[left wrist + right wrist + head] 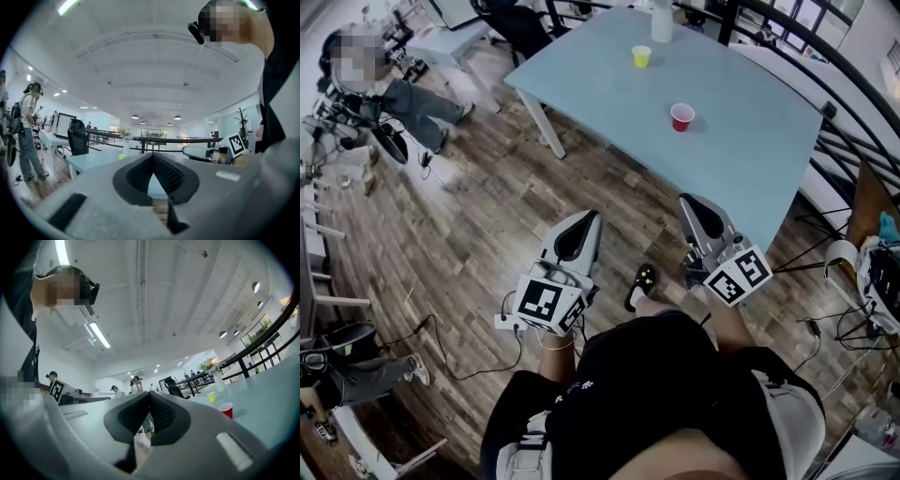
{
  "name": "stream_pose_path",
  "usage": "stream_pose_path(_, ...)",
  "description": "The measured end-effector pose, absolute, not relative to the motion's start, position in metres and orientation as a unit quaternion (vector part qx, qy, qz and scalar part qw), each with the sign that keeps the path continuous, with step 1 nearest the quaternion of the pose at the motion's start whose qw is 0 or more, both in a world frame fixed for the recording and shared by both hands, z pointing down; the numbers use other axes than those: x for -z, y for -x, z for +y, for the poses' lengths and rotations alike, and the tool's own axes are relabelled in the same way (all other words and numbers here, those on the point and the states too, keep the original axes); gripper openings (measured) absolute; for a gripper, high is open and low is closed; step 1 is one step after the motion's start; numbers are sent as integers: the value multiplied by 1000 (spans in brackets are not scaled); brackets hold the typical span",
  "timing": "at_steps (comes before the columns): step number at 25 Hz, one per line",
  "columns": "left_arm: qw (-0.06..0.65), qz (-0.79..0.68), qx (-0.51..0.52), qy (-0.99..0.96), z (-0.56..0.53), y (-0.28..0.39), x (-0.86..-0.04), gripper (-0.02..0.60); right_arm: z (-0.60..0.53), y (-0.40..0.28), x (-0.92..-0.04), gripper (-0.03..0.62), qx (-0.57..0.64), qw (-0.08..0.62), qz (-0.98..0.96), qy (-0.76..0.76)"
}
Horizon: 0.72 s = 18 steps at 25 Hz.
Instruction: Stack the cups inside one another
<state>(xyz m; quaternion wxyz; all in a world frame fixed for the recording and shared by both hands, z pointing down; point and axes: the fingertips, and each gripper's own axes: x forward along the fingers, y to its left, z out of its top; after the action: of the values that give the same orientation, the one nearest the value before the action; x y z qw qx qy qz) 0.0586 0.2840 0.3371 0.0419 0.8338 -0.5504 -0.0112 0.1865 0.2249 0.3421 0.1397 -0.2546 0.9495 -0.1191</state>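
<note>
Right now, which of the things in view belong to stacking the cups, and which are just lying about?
For the job:
red cup
yellow cup
table they stand on, apart from each other
left tongs and right tongs, both shut and empty

Just lying about:
white vase at the table's far edge
black chair

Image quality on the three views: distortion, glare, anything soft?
Head view: evenly lit, sharp; red cup and yellow cup crisp on the table. Left gripper view: strong fisheye, black corners, ceiling light blown out top left. Right gripper view: same fisheye and vignette, ceiling strip glaring, both cups small but legible.
</note>
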Motion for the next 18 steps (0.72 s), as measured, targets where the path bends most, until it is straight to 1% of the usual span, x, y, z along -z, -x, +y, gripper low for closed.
stream_pose_path(9,44,-558,0,-829,236,-40,-338,-17,172,-174,-344,3,126,140,948,257)
stream_pose_path(18,49,-554,-6,-831,178,-36,-344,-17,115,-174,-353,3,133,143,943,269)
